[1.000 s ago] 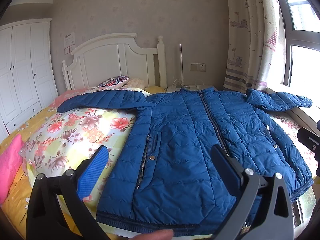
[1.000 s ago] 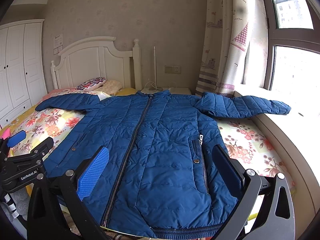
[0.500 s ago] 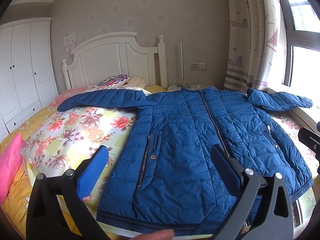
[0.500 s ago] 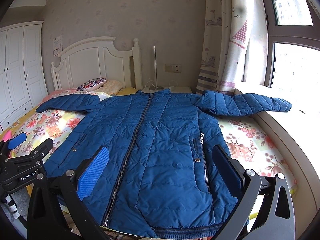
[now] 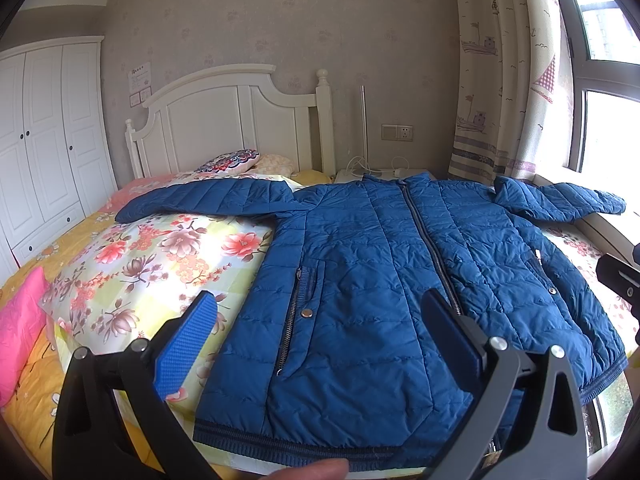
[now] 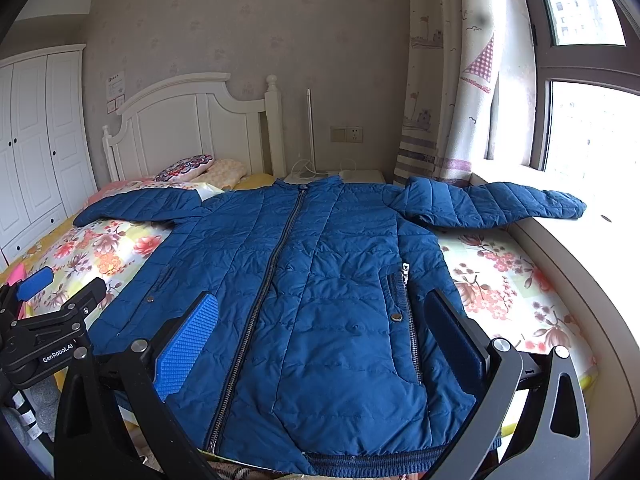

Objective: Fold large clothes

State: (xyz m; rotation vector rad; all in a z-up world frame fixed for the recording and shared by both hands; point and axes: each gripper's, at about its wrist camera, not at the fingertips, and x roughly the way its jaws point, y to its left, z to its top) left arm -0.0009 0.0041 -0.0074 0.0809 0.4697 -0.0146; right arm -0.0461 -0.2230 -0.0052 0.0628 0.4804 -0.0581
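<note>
A blue quilted jacket [image 5: 380,280] [image 6: 320,288] lies flat, zipped, front up on the flowered bed, both sleeves spread sideways. Its left sleeve [image 5: 208,200] rests on the quilt; its right sleeve [image 6: 492,204] reaches onto the window sill. My left gripper [image 5: 320,340] hovers open above the jacket's lower left pocket area, holding nothing. Over the hem and right pocket, my right gripper [image 6: 324,340] is also open and empty. In the right wrist view the left gripper [image 6: 44,320] shows at the left edge. A fingertip [image 5: 312,470] shows at the bottom edge.
A flowered quilt [image 5: 152,264] covers the bed, with a pink cushion [image 5: 20,328] at left and pillows [image 5: 232,160] by the white headboard [image 5: 224,120]. A white wardrobe [image 5: 44,140] stands left. Window sill [image 6: 580,248] and curtain [image 6: 452,80] bound the right side.
Both views have drifted slightly; the jacket lies as before and both grippers stay open.
</note>
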